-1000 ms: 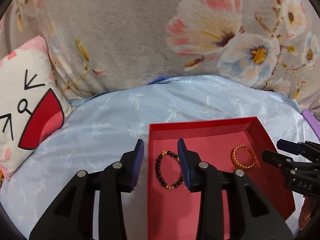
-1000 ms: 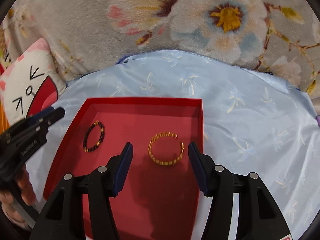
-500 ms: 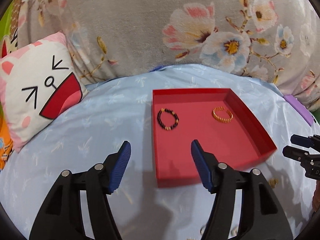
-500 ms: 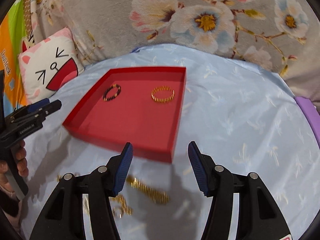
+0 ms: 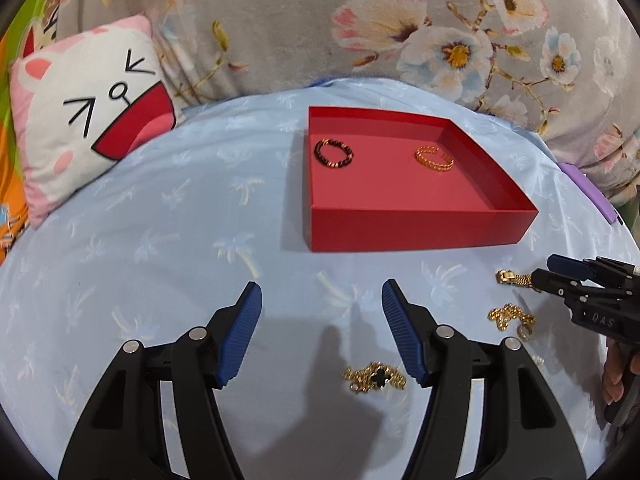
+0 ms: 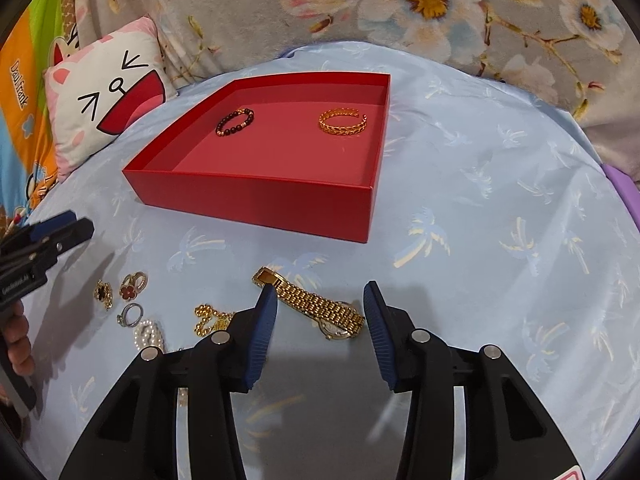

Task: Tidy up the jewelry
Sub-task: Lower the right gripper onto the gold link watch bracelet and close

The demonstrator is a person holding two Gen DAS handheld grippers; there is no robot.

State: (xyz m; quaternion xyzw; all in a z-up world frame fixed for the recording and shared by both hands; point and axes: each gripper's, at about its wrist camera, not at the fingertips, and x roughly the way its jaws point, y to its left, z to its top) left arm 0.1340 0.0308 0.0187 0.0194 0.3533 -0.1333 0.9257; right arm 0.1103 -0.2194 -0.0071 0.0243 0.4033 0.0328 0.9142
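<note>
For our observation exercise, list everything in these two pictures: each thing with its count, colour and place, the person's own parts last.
red box: one, red, on the sheet
beaded bracelet: one, dark, in the box, left
gold bangle: one, in the box, right
gold watch: one, on the sheet between the right tongs' tips
clover pieces: two, black and red, near the left tongs
silver ring: one
pearl piece: one, white
cat pillow: one, pink-white, left
left tongs: open
right tongs: open, just been closing

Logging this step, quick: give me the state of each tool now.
Left tool: open, holding nothing.
Right tool: open, jaws just closing in around the gold watch, not gripping it yet.
</note>
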